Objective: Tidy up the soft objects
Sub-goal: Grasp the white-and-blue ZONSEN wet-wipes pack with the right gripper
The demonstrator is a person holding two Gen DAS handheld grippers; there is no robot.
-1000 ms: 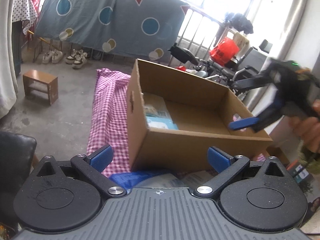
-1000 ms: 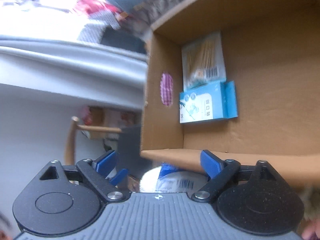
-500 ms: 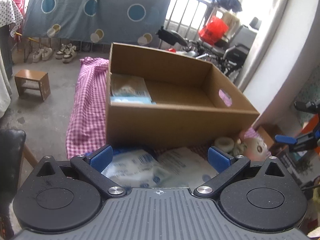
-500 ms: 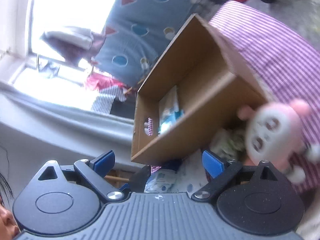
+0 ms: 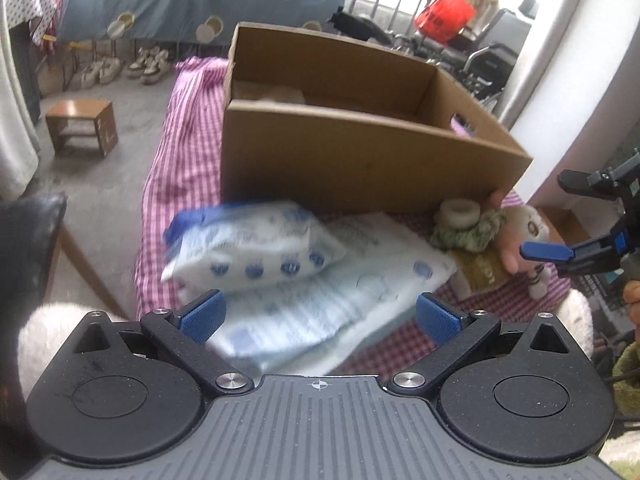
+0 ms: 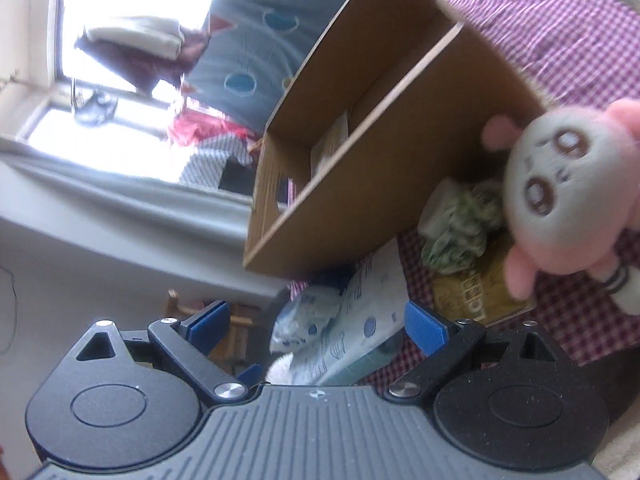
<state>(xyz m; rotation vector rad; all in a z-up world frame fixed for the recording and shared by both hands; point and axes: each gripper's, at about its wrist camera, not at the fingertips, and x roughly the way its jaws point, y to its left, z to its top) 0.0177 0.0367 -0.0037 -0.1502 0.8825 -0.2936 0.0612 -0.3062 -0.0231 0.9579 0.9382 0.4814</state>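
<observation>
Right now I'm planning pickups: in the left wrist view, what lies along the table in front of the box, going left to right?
Puffy white-and-blue pack → flat white pack → green scrunchie → pink plush toy → right tool, open.

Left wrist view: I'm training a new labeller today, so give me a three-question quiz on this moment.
1. True or false: the left gripper grips the tissue pack.
2. Where is the plush toy? A in the box; B outside it, on the checked cloth.
3. What stands on the floor at left?

Key: 1 false, its jaws are open. 2 B. 3 A wooden stool.
</observation>
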